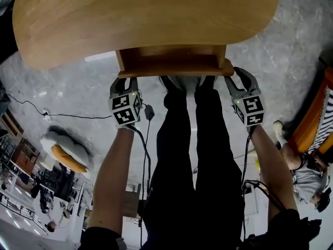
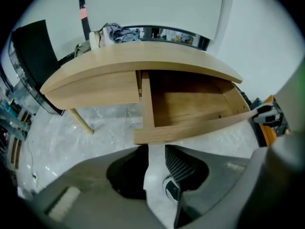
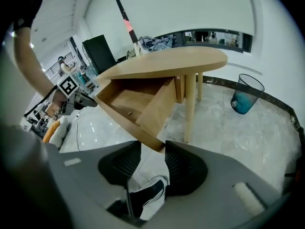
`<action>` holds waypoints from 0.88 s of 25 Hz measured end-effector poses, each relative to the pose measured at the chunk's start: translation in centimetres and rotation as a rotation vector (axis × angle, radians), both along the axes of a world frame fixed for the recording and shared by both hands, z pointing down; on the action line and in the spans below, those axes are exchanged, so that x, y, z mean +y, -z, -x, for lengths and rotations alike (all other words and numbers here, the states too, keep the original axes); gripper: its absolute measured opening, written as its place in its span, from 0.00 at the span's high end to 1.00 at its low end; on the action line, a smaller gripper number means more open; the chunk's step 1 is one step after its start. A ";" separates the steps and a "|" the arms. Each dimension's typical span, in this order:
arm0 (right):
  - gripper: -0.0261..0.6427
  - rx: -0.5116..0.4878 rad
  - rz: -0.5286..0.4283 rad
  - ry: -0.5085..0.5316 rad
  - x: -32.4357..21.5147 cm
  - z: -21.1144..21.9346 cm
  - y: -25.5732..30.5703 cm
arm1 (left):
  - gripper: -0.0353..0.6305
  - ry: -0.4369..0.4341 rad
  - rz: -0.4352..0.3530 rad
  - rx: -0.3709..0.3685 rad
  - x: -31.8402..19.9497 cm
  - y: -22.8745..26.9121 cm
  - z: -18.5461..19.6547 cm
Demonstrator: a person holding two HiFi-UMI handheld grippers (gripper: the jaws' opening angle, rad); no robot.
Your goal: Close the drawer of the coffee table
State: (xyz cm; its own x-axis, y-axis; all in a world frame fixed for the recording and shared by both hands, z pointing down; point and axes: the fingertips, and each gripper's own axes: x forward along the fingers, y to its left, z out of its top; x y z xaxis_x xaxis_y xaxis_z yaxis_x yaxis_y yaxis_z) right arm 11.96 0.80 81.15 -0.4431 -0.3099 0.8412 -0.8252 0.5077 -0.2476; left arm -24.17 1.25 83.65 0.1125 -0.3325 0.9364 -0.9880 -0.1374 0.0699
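The wooden coffee table (image 1: 145, 20) has its drawer (image 1: 171, 61) pulled out toward me, empty inside (image 2: 186, 104). My left gripper (image 1: 125, 80) hangs just in front of the left end of the drawer front (image 2: 190, 128); its jaws (image 2: 156, 149) stand apart with only floor between them. My right gripper (image 1: 238, 76) is at the right end. There the corner of the drawer front (image 3: 153, 144) sits at the tips of the parted jaws (image 3: 152, 151), and I see no pad pressing on it. Each gripper shows in the other's view: the right gripper (image 2: 267, 116), the left gripper (image 3: 71, 94).
My legs and shoes (image 1: 197, 139) stand between the grippers under the drawer. Table legs (image 3: 189, 106) (image 2: 82, 120) rest on the marble floor. A blue-lined bin (image 3: 245, 94) is beyond the table. A cable (image 1: 67, 113), a cushion (image 1: 65, 150) and orange furniture (image 1: 312, 124) lie around.
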 end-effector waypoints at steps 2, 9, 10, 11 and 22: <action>0.72 -0.009 0.014 0.001 0.0 0.0 0.2 | 0.77 0.032 0.000 0.011 -0.1 0.2 0.0; 0.72 -0.024 0.045 -0.043 -0.6 0.0 1.2 | 0.77 0.087 -0.010 0.038 -0.7 1.4 0.1; 0.72 -0.022 0.049 -0.043 -0.5 0.1 1.1 | 0.77 0.085 -0.008 0.038 -0.7 1.3 0.2; 0.72 -0.022 0.052 -0.041 -0.6 0.2 1.1 | 0.77 0.083 -0.007 0.038 -0.8 1.2 0.3; 0.72 -0.025 0.030 -0.052 -3.0 0.3 1.1 | 0.77 0.058 -0.041 0.053 -3.2 1.3 0.5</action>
State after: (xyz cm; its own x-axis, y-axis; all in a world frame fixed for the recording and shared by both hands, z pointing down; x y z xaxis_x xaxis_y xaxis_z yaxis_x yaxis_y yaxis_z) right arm 11.61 -2.16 80.03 -0.4475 -0.3077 0.8397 -0.8440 0.4559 -0.2827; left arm -24.68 -2.00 82.37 0.1414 -0.3775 0.9151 -0.9894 -0.0841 0.1182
